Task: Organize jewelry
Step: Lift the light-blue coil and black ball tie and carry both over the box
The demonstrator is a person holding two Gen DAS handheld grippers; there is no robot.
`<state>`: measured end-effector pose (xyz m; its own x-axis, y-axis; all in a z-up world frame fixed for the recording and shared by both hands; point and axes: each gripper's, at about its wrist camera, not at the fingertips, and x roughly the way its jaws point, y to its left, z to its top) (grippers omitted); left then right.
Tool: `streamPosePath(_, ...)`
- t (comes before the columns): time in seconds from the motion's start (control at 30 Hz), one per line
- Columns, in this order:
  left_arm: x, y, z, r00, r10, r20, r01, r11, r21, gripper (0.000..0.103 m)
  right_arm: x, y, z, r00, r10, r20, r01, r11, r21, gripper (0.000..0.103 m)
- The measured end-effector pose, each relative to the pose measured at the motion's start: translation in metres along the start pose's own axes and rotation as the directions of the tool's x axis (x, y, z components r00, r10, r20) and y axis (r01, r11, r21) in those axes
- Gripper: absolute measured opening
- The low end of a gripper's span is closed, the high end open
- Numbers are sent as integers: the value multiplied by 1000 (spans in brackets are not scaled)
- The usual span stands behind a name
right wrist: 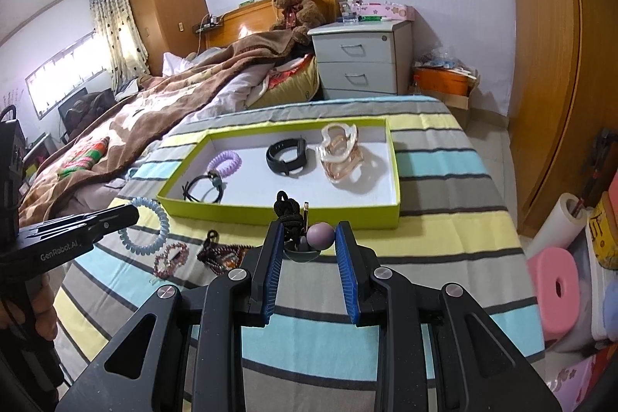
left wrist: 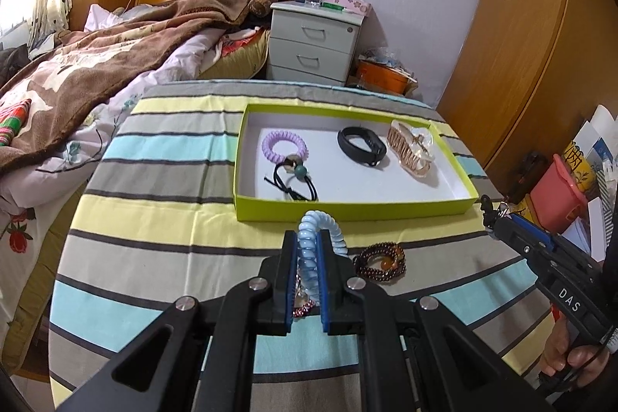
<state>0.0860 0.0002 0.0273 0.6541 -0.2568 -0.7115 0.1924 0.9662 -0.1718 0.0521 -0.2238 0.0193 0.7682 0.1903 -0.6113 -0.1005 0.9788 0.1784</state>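
A lime-green tray (left wrist: 347, 209) (right wrist: 293, 217) on the striped table holds a purple spiral hair tie (left wrist: 285, 145) (right wrist: 225, 161), a black beaded hair tie (left wrist: 295, 182) (right wrist: 204, 190), a black wristband (left wrist: 361, 143) (right wrist: 286, 151) and a rose-gold clip (left wrist: 411, 149) (right wrist: 342, 155). My left gripper (left wrist: 307, 246) (right wrist: 127, 215) is shut on a light-blue spiral hair tie (left wrist: 320, 238) (right wrist: 148, 226), in front of the tray. My right gripper (right wrist: 307, 232) (left wrist: 486, 207) is shut on a black cord hair tie with a purple bead (right wrist: 320, 235), just before the tray's front wall.
A dark-red bead bracelet (left wrist: 380, 261) (right wrist: 222, 255) and a pink sparkly bracelet (right wrist: 171, 259) (left wrist: 303, 309) lie on the striped cloth (left wrist: 162, 219) near the front. A bed is to the left, a nightstand (left wrist: 314, 45) behind, and boxes and a pink stool (right wrist: 560, 292) to the right.
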Motion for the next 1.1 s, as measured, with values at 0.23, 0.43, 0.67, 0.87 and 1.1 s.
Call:
streamPosePath(0.23,-8,-3,15,999,5,33,-6,1000,23,10,-2,5,16,1000,2,27,-1,1000,-14,28)
streamPosePath(0.43,-7,-3,28,999,5,49,-6,1000,30,10,3,10,27,999,4,34,-3,1000,-23,28)
streamPosePath(0.67,1,-1,44,998,2,58,-4,999,37,10,20,14,45,1000,8,25,-7,999,-46,28)
streamPosePath(0.87,14,-1,52,999,3,43,-5,999,39,10,48,21,61,1000,26,-11,-27,996,-82,28)
streamPosePath(1.1,41,3,53,1000,8,-14,-8,999,34,10,81,19,64,996,38,-80,-46,994,-96,28)
